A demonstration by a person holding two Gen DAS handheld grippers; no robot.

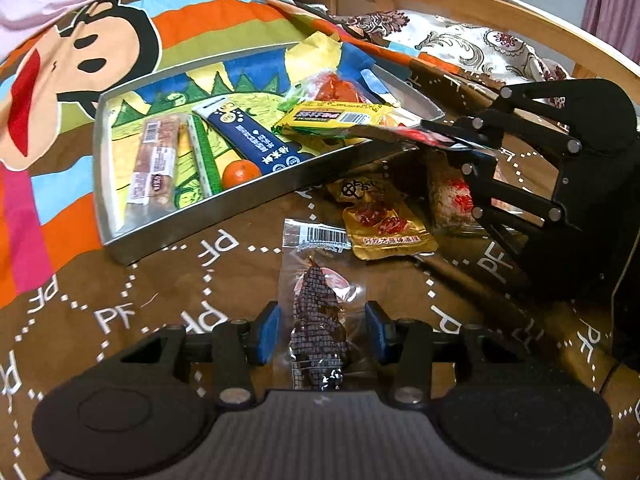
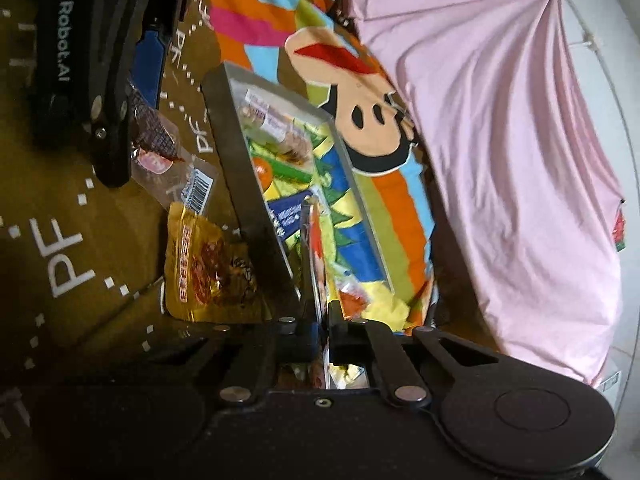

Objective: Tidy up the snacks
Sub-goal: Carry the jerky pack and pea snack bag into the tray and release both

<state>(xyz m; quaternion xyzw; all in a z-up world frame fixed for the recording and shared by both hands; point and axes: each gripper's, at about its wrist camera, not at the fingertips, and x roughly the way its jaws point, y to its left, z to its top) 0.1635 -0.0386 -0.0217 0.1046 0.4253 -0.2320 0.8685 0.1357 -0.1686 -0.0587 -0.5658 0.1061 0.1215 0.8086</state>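
A metal tray (image 1: 168,236) on the cloth holds a sausage stick (image 1: 154,156), a blue sachet (image 1: 248,136), a small orange (image 1: 240,174) and a yellow packet (image 1: 336,118). My left gripper (image 1: 322,332) is open, its blue pads on either side of a clear packet of dark dried meat (image 1: 320,320) lying on the cloth. My right gripper (image 2: 324,320), seen from the side in the left wrist view (image 1: 460,142), is shut on a flat snack packet (image 2: 310,240) held edge-on over the tray's near corner (image 2: 240,160).
A gold foil snack pouch (image 1: 384,224) lies just right of the tray, also in the right wrist view (image 2: 200,268). Another red-and-white packet (image 1: 452,196) lies under my right gripper. A pink cloth (image 2: 500,120) and a wooden rim (image 1: 520,24) lie beyond.
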